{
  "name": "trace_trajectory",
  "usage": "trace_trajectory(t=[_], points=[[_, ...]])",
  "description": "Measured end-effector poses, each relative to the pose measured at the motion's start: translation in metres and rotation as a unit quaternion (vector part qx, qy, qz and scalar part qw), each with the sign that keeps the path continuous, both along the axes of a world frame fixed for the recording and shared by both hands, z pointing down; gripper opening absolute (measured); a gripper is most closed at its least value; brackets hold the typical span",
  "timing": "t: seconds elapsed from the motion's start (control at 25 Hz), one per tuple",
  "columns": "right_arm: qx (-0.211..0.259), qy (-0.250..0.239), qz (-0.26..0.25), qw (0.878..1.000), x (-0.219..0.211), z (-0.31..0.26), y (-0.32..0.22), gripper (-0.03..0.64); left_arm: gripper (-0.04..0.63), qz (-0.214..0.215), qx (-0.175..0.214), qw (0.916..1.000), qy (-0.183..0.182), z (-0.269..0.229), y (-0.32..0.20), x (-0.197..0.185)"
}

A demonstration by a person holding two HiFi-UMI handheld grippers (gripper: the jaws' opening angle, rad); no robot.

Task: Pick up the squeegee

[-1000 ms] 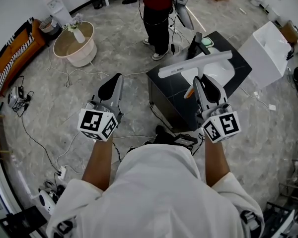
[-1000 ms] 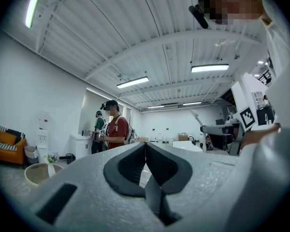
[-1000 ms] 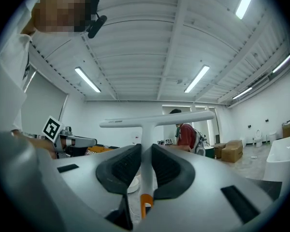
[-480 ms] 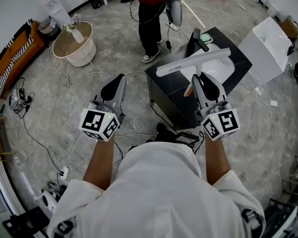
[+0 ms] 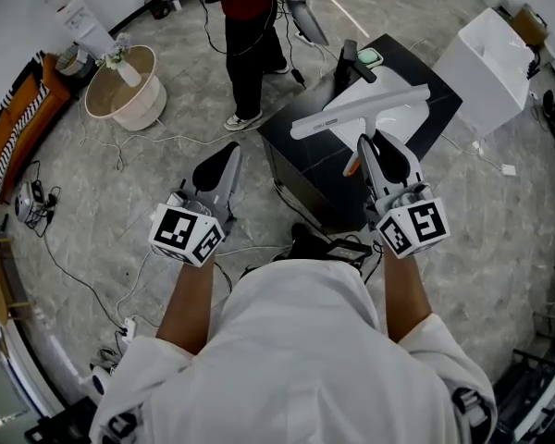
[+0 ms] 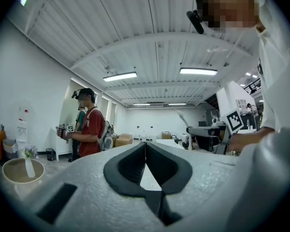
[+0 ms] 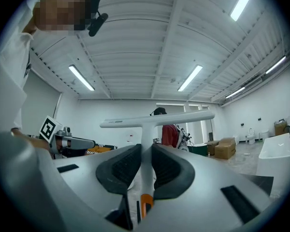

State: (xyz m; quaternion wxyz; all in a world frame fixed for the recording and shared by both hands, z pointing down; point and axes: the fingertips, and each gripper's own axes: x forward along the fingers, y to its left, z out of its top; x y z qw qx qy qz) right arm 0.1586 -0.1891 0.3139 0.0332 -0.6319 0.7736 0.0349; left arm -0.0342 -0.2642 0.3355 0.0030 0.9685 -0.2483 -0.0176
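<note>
Two grippers in frame, only one doing work. The right gripper (image 5: 384, 148) has its jaws part-closed on the squeegee (image 5: 361, 114), with the pads pressed against either side of the slim white handle. The handle's orange end (image 5: 351, 167) pokes out behind the jaws. In the right gripper view the handle runs forward between the dark pads (image 7: 123, 170), and the long blade bar (image 7: 157, 120) sits crosswise at its far end, seen against the far wall and ceiling with nothing touching it. From the head view the squeegee hangs over the top of the black stand (image 5: 301, 169). I cannot tell from that angle how much clearance there is, but it reads as carried, not resting. The left gripper (image 5: 215, 169) is off to the side over bare floor, well apart from the stand. Its jaws meet at the tips and hold nothing. Judgement: grasp made, and the tool looks off its support, so the pick-up is essentially done. What remains, at most, is confirming clear lift and a steady hold. A person in a red top (image 5: 243, 17) stands beyond the stand, not involved.
</note>
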Motion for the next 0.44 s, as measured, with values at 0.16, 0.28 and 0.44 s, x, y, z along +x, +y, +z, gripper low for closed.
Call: trace_trajectory(t=[0.16, 0.28, 0.44], points=[[-0.005, 0.002, -0.006, 1.000, 0.001, 0.007, -0.007, 0.074, 0.015, 0.010, -0.005, 0.9999, 0.000, 0.006, -0.004, 0.009], [-0.012, 0.000, -0.008, 1.000, 0.004, 0.013, -0.014, 0.074, 0.015, 0.012, -0.009, 0.9999, 0.001, 0.011, -0.009, 0.012], [-0.017, -0.004, -0.011, 1.000, 0.012, 0.018, -0.025, 0.074, 0.015, 0.015, -0.012, 0.9998, 0.004, 0.015, -0.018, 0.017]])
